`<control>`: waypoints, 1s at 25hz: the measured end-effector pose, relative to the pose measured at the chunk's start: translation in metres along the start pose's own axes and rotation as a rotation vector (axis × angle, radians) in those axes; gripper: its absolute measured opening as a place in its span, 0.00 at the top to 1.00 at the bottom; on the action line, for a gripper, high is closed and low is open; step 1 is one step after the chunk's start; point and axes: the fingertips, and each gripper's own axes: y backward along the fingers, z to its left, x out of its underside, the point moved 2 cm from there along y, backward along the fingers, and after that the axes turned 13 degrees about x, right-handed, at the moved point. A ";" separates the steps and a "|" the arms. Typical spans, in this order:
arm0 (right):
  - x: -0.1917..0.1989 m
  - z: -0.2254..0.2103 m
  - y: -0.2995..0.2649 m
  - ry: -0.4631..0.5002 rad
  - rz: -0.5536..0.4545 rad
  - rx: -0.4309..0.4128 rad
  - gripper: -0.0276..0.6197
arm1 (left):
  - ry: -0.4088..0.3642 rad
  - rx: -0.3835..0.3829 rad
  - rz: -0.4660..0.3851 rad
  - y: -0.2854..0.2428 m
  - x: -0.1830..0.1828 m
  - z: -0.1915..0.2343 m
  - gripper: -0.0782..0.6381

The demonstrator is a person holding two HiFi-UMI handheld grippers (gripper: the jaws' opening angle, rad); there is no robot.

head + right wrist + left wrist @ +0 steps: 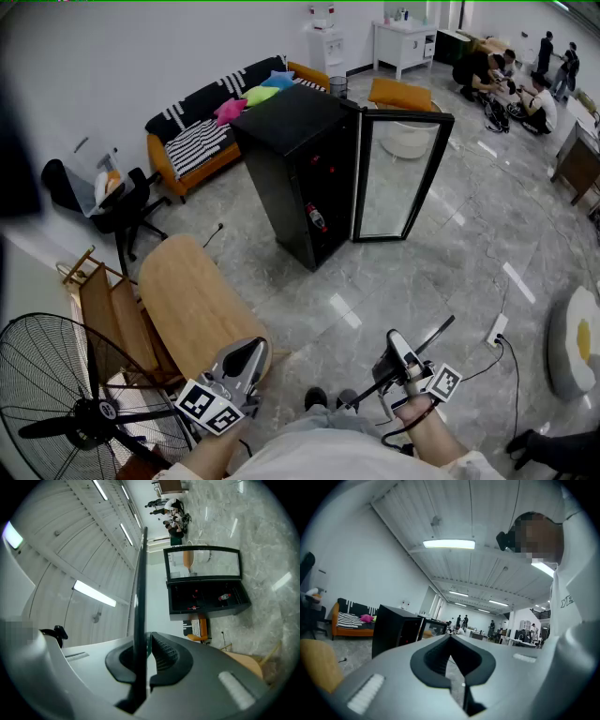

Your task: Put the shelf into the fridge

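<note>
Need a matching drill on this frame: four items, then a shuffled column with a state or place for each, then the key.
Items
1. fridge door
2. right gripper
3. left gripper
4. fan

States or places
A. jaws together, nothing between them
B. swung open
C. beside the wooden table, lower left of the head view
D. jaws clamped on the thin dark shelf

Pairs: 1-B, 2-D, 3-A, 4-C
</note>
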 end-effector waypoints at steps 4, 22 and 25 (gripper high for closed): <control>0.002 0.000 0.002 0.007 0.001 0.004 0.94 | 0.006 -0.005 -0.003 0.003 0.000 -0.001 0.90; 0.003 -0.006 0.007 -0.020 -0.011 0.013 0.93 | -0.001 -0.021 -0.003 0.010 -0.004 0.003 0.90; 0.002 -0.004 0.006 -0.017 -0.013 0.010 0.93 | -0.002 -0.018 -0.004 0.009 -0.005 0.002 0.90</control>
